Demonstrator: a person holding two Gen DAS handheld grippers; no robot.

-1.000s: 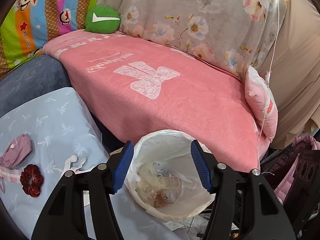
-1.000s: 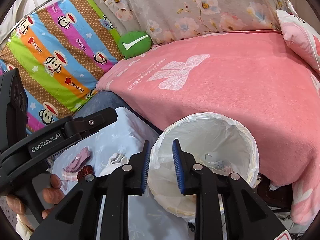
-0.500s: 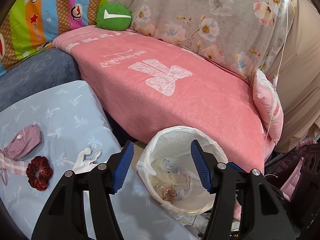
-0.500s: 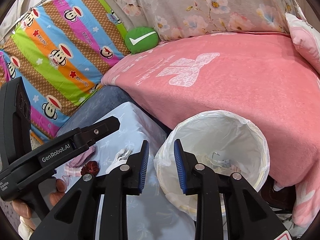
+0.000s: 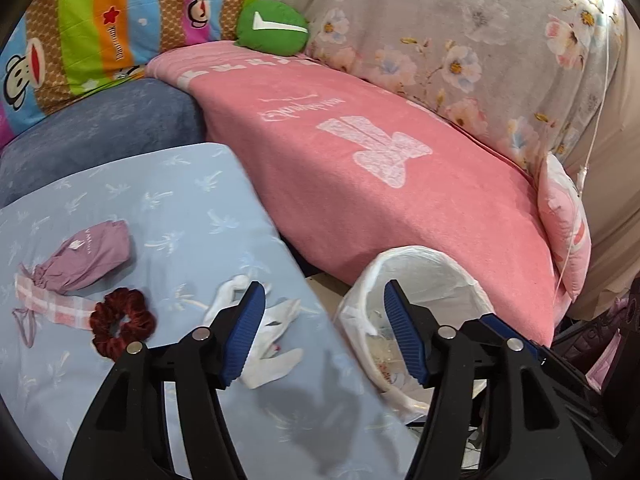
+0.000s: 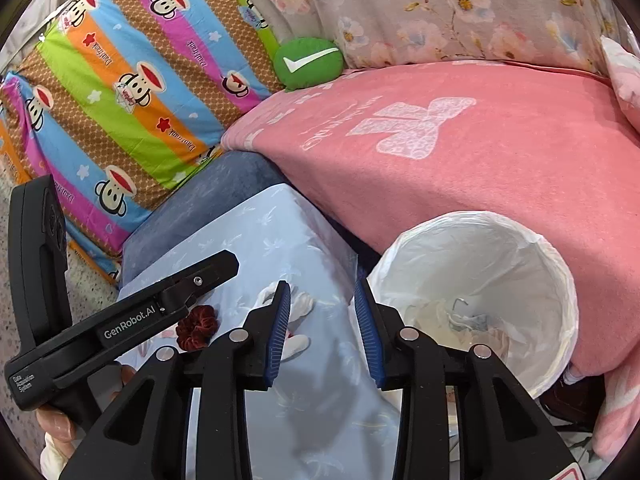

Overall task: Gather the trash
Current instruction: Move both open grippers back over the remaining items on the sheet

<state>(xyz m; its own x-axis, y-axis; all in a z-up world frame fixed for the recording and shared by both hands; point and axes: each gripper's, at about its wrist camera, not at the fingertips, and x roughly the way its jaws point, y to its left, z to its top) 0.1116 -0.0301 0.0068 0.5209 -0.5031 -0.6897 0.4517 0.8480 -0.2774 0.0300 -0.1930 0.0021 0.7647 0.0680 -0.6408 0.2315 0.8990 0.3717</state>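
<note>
A round bin with a white liner (image 5: 424,268) (image 6: 480,256) stands between the blue-clothed table and the pink couch; trash lies at its bottom. A crumpled white tissue (image 5: 276,344) (image 6: 298,308) lies on the table near its right edge. My left gripper (image 5: 324,328) is open and empty, above the table edge between tissue and bin. My right gripper (image 6: 322,334) is open and empty, above the same edge, tissue just left of it. The left gripper's body (image 6: 132,320) shows in the right wrist view.
On the blue tablecloth (image 5: 168,208) lie a mauve drawstring pouch (image 5: 88,256), a dark red scrunchie (image 5: 120,320) (image 6: 198,326) and a plaid ribbon. Behind are the pink blanket (image 5: 380,184), a green check-mark cushion (image 5: 272,28) and a pink pillow (image 5: 568,220).
Both grippers have shifted left, from over the bin toward the table and tissue. The right gripper's jaws have opened wider. The left stays open.
</note>
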